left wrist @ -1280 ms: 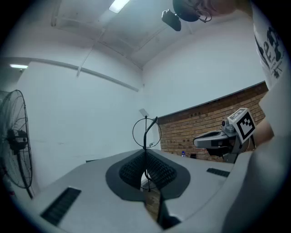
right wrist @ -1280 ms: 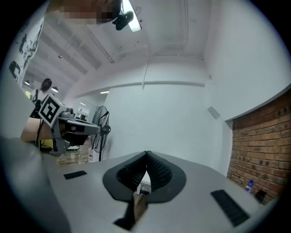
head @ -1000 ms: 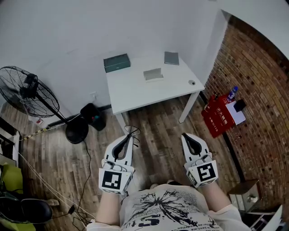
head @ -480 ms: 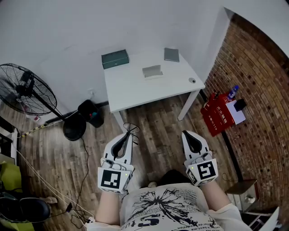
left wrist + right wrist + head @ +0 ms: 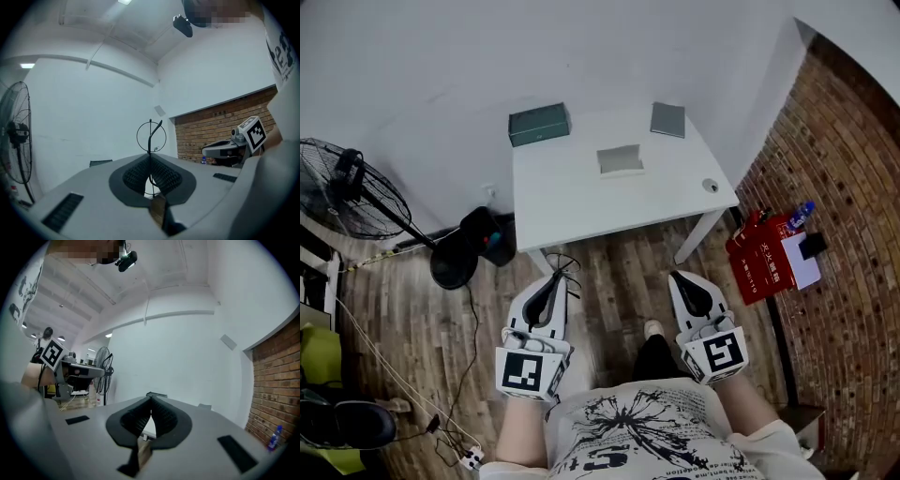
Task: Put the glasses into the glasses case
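Thin wire-framed glasses [image 5: 565, 272] stick out from the tips of my left gripper [image 5: 555, 283], which is shut on them. In the left gripper view their round rim and temple [image 5: 154, 129] rise above the closed gripper [image 5: 151, 157]. My right gripper [image 5: 682, 281] is shut with nothing in it, and its jaws meet at the tip [image 5: 151, 401]. Both are held over the wooden floor, short of the white table [image 5: 572, 197]. On the table lie a grey case [image 5: 620, 159], a green box [image 5: 539, 124] and a dark grey square [image 5: 667, 119].
A small round object [image 5: 710, 186] sits near the table's right edge. A standing fan [image 5: 356, 187] and a black bag [image 5: 483, 234] are on the floor at left. A red box [image 5: 769, 258] leans by the brick wall [image 5: 844, 216] at right. A cable [image 5: 412, 375] trails over the floor.
The table has come closer and lower in the head view as the person walks toward it. Both grippers moved forward together, the glasses still in the left one.
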Tool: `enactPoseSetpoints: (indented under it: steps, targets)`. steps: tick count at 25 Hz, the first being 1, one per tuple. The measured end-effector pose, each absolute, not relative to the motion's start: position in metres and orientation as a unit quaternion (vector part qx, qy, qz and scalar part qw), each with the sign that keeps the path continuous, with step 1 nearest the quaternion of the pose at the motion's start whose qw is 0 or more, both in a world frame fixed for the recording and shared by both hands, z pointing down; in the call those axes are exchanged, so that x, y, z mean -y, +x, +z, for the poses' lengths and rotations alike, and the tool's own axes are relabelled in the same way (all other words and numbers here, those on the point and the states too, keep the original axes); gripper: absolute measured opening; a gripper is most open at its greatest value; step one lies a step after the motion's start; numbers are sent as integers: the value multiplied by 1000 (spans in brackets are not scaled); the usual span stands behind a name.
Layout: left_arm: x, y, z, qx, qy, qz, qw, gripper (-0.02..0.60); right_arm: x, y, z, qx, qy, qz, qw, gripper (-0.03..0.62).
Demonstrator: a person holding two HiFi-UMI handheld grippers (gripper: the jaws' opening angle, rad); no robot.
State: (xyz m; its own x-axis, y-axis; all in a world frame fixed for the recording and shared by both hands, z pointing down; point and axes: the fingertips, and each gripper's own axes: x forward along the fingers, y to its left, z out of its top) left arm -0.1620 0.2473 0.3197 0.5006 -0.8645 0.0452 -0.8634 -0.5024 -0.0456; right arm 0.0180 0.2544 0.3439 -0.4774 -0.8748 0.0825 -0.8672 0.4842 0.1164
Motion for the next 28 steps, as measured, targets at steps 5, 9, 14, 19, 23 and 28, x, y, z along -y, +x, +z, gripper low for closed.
enactPoseSetpoints:
  steps: [5, 9, 14, 19, 23, 28]
  targets:
    - [-170, -113, 317, -516, -855, -46, 9, 17, -162, 64, 340, 876, 477, -34, 68, 15]
    - [-110, -74, 318, -534, -844, -53, 10, 17, -91, 99, 338, 888, 453, -40, 70, 14]
    - [-47, -39, 324, -561, -826, -53, 6, 17, -19, 128, 345, 904, 419, -45, 75, 15]
    - [0, -24, 334, -577, -814, -65, -9, 17, 30, 137, 357, 913, 400, -23, 77, 15]
    - [40, -21, 343, -576, -812, -87, -1, 17, 64, 134, 365, 919, 385, -17, 83, 15]
    - [93, -22, 369, -543, -826, -148, -10, 15, 110, 128, 376, 915, 394, -1, 89, 15]
